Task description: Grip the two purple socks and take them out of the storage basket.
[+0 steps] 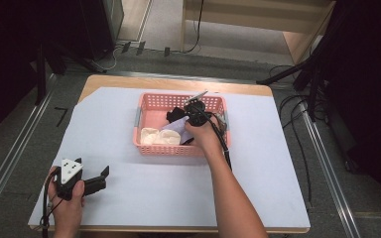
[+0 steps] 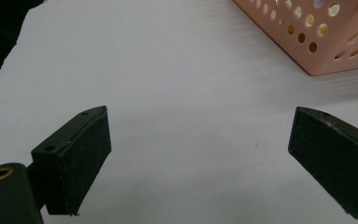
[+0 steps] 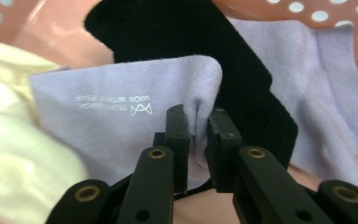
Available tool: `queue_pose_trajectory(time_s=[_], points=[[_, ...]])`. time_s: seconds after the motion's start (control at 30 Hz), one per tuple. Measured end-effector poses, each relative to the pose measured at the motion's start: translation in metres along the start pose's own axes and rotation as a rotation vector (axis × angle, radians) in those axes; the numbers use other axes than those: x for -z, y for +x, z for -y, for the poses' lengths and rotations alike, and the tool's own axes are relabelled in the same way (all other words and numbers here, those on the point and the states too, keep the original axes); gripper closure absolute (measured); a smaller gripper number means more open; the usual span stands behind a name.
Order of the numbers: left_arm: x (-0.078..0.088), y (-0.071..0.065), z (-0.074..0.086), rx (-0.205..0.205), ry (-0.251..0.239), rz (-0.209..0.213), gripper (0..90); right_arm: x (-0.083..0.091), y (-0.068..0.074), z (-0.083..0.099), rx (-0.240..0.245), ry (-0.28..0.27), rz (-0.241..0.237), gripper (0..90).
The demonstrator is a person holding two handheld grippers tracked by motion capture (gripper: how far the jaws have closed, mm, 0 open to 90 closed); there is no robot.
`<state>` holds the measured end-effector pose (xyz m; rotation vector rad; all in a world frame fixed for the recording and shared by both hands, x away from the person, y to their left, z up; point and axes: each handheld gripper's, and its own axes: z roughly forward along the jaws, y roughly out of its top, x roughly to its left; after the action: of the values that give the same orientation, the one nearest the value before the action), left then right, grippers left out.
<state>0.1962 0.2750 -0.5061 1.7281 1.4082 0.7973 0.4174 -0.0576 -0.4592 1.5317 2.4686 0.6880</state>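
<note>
A pink perforated basket [image 1: 146, 104] stands at the middle back of the table and holds socks. My right gripper [image 3: 196, 123] reaches down into it and is shut on a fold of a lilac sock [image 3: 116, 105] with white print. Under that sock lies a black sock [image 3: 191, 42], a second lilac sock [image 3: 326, 107] lies to its right, and a cream sock [image 3: 14, 140] to its left. In the high view the right gripper [image 1: 187, 118] sits over the lilac sock [image 1: 174, 130], beside the cream sock [image 1: 154, 136]. My left gripper [image 1: 98, 179] rests open on the white sheet at the front left, nothing between its jaws.
A white sheet [image 1: 129, 198] covers the wooden table. The basket corner [image 2: 326, 42] shows ahead and to the right in the left gripper view. Cables and dark stands lie on the floor around the table.
</note>
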Motion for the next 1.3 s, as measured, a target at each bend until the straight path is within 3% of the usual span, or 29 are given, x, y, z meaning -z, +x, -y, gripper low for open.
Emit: queue_pose_trajectory(time_s=[0.17,0.2,0.27,0.3,0.37,0.53,0.57,0.63,0.67,0.7,0.73,0.87,0.97,1.0,1.07,1.13,1.3], points=[[0.000,0.000,0.000,-0.002,0.005,0.001,6.2,0.012,0.000,0.006,0.010,-0.049,-0.026,82.3],[0.000,0.000,0.000,-0.002,0.005,0.001,6.2,0.028,-0.004,0.009,-0.011,-0.115,-0.044,82.3],[0.000,0.000,0.000,-0.002,0.005,0.001,6.2,0.034,-0.006,0.010,-0.020,-0.134,-0.044,82.3],[0.000,0.000,0.000,-0.003,0.007,0.000,6.2,0.051,-0.011,0.013,-0.026,-0.193,-0.052,82.2],[0.000,-0.001,0.000,-0.007,0.005,-0.002,6.2,0.057,-0.012,0.014,-0.029,-0.210,-0.050,82.2],[-0.001,-0.001,0.000,-0.011,0.005,-0.004,6.2,0.089,-0.021,0.025,-0.028,-0.402,-0.096,82.1],[0.000,-0.001,0.000,-0.012,0.005,-0.005,6.2,0.094,-0.023,0.032,-0.016,-0.486,-0.106,82.1],[0.000,-0.002,0.000,-0.014,0.005,-0.007,6.6,0.099,-0.027,0.039,-0.032,-0.587,-0.125,82.1],[0.000,-0.002,0.000,-0.014,0.005,-0.007,6.6,0.099,-0.027,0.039,-0.032,-0.587,-0.125,82.1],[0.000,-0.002,0.000,-0.016,0.005,-0.009,6.6,0.102,-0.031,0.045,-0.032,-0.675,-0.147,82.1],[0.000,-0.002,0.000,-0.015,0.005,-0.008,6.6,0.103,-0.031,0.047,-0.033,-0.704,-0.149,82.1],[0.000,-0.001,0.000,-0.014,0.005,-0.007,6.6,0.107,-0.035,0.059,-0.003,-0.842,-0.118,82.0],[0.000,-0.001,0.000,-0.014,0.007,-0.007,6.6,0.106,-0.037,0.063,0.005,-0.885,-0.108,82.0],[0.000,-0.001,0.000,-0.015,0.007,-0.007,6.6,0.104,-0.040,0.067,0.010,-0.938,-0.091,81.6],[0.000,-0.002,0.000,-0.014,0.006,-0.007,6.6,0.104,-0.041,0.069,0.008,-0.957,-0.086,81.6],[0.000,-0.001,0.000,-0.015,0.006,-0.007,6.6,0.102,-0.047,0.073,-0.016,-1.028,-0.054,81.5],[0.000,-0.002,0.000,-0.014,0.006,-0.007,6.6,0.106,-0.054,0.078,-0.041,-1.082,-0.012,81.6]])
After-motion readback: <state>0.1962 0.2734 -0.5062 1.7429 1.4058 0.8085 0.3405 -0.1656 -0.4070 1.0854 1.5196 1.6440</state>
